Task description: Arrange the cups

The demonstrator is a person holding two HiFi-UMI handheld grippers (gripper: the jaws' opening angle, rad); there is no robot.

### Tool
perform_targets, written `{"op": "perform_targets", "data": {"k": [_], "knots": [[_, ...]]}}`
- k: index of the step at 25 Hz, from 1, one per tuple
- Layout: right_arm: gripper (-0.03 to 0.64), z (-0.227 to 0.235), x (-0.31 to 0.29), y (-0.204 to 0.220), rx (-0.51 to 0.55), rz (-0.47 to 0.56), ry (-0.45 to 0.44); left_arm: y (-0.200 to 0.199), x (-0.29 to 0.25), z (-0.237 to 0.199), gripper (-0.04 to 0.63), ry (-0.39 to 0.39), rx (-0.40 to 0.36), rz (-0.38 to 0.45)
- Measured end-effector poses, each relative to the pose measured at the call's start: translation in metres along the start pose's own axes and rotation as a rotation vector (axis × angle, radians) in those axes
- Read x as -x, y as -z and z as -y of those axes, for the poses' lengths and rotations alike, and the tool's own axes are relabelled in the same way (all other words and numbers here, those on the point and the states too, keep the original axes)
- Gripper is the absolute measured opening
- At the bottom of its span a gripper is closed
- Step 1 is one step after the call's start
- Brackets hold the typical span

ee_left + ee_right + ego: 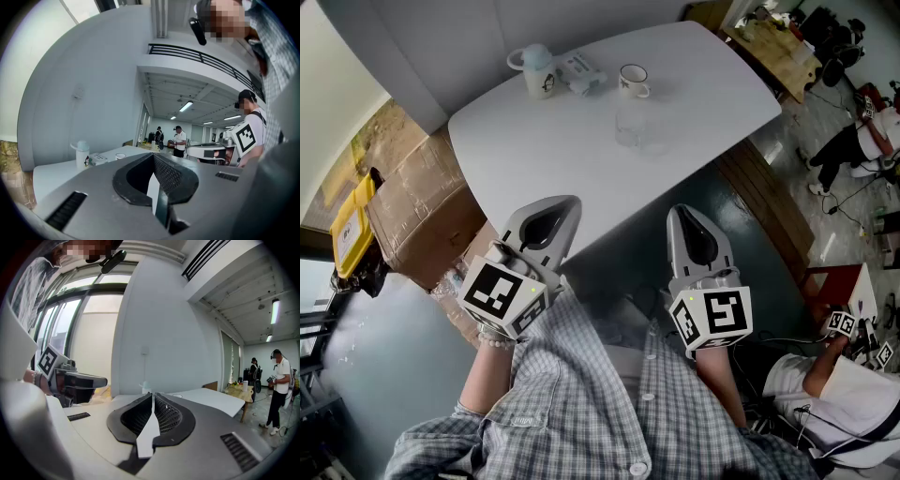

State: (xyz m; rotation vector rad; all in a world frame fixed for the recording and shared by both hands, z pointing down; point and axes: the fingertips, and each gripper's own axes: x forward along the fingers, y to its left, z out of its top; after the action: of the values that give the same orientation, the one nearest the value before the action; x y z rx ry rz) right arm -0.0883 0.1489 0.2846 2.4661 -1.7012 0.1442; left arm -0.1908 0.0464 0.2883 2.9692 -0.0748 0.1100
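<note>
Here, left claw and right claw, closed, empty, pointing toward table.

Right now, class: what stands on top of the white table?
A lidded white bottle, a small packet, a white mug and, faintly, clear glasses. The bottle is capped, so its contents are hidden.

Bright and clear in every view. Lit by big windows at 10 o'clock in the right gripper view and long ceiling lamps far back. Soft shine on the white desk. Bent round at the edges, black in the corners.
</note>
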Motion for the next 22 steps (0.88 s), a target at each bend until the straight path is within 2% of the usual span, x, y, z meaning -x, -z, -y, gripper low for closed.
{"op": "perform_targets", "data": {"k": [6, 12, 22], "knots": [[0.032, 0.001, 0.001, 0.000, 0.004, 0.002, 0.009, -0.001, 0.001, 0.000, 0.009, 0.008, -0.002, -0.003], [0.032, 0.011, 0.009, 0.001, -0.054, -0.006, 0.086, -0.001, 0.004, 0.000, 0.009, 0.022, -0.002, 0.003], [0.033, 0.017, 0.025, 0.004, -0.030, -0.013, 0.182, 0.000, 0.011, 0.001, 0.009, 0.073, -0.003, 0.012]]}}
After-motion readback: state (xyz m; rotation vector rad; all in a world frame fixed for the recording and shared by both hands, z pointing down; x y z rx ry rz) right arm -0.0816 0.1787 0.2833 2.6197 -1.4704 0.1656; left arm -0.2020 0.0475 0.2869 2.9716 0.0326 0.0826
